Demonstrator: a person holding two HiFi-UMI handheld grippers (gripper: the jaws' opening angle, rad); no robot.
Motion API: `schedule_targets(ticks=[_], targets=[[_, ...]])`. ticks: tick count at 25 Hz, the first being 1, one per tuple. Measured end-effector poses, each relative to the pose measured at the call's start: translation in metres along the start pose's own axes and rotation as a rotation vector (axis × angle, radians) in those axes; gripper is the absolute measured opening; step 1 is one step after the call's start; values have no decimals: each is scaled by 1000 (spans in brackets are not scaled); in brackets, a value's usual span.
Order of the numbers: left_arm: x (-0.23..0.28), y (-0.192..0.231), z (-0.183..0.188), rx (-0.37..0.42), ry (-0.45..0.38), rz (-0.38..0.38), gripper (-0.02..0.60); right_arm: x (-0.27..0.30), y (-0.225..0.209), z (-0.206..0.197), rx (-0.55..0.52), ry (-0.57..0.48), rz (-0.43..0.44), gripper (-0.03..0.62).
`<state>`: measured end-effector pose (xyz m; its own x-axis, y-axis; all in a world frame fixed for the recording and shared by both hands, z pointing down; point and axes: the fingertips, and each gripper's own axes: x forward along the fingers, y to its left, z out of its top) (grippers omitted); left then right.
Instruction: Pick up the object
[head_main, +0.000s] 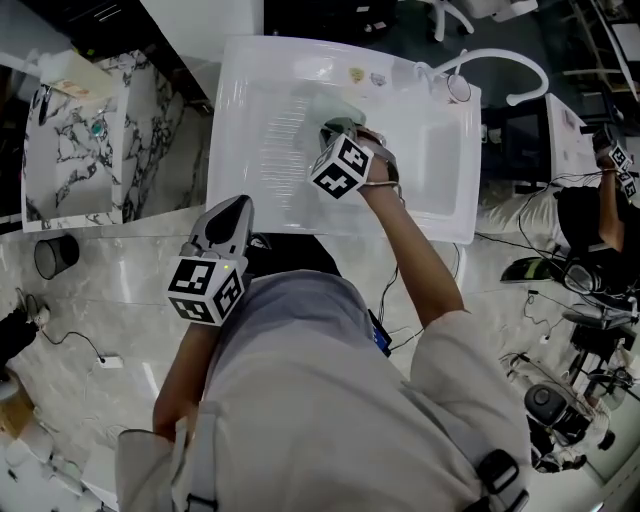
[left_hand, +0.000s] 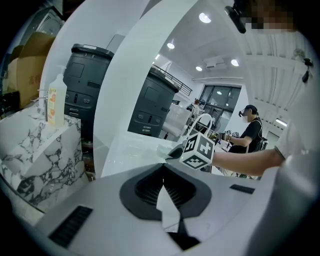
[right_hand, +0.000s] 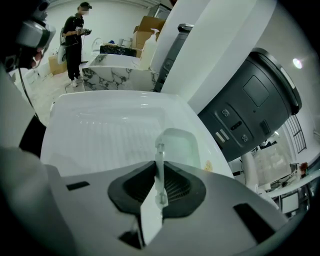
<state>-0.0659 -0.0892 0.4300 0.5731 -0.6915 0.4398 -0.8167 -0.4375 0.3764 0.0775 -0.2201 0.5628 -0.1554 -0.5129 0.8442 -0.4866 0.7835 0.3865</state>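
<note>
1. White sink (head_main: 250, 120) lies ahead of the person.
2. Right tool (right_hand: 160, 175) reaches over the basin, pinching the thin edge of a clear plastic object (right_hand: 178, 146) held above the sink floor.
3. Left tool (left_hand: 163, 186), pressed together on nothing, hangs near the person's body.

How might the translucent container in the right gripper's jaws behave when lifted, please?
Thin and translucent, the container looks light and probably flexes. Pinched by one edge in the right gripper, it may tilt or slip.
</note>
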Motion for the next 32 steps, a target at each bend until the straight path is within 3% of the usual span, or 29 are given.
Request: schedule_targets(ticks=[32], targets=[[-37,-5,-5,22,-45,-47,3,-57,62,-3,261,-88,50,52]])
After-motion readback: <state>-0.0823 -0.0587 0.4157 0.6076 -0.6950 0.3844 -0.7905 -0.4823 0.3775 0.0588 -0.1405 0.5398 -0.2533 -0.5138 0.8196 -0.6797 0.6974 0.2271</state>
